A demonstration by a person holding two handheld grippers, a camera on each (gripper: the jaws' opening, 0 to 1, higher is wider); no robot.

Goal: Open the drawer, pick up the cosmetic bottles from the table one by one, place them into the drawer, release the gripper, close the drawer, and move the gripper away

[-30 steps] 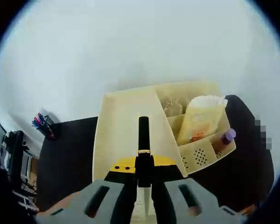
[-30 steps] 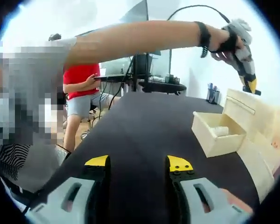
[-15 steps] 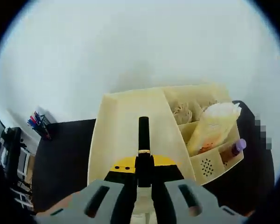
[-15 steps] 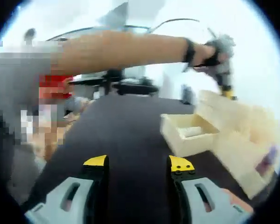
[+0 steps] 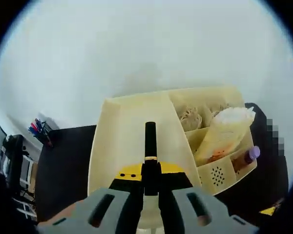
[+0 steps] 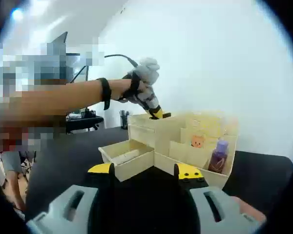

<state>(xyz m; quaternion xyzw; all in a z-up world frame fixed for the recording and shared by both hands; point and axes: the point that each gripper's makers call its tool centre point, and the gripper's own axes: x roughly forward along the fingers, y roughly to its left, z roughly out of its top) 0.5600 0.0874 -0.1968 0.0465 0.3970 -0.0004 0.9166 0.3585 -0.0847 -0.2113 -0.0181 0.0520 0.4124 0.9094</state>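
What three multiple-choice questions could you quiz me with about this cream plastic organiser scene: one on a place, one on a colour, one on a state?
1. Where does the small bottle stand?
A. In a front compartment of the cream plastic organiser
B. In the drawer
C. On the dark table

2. What colour is that small bottle's cap?
A. Red
B. Purple
C. Green

3. How is the organiser's drawer?
A. Removed
B. Shut
C. Pulled open

Answers:
1 A: in the right gripper view the small bottle sits in an end compartment of the cream plastic organiser.
2 B: its cap shows purple in the left gripper view.
3 C: the drawer juts out over the dark table, with a pale item lying inside, while the left gripper, shut on a slim black stick, is over the organiser's top.
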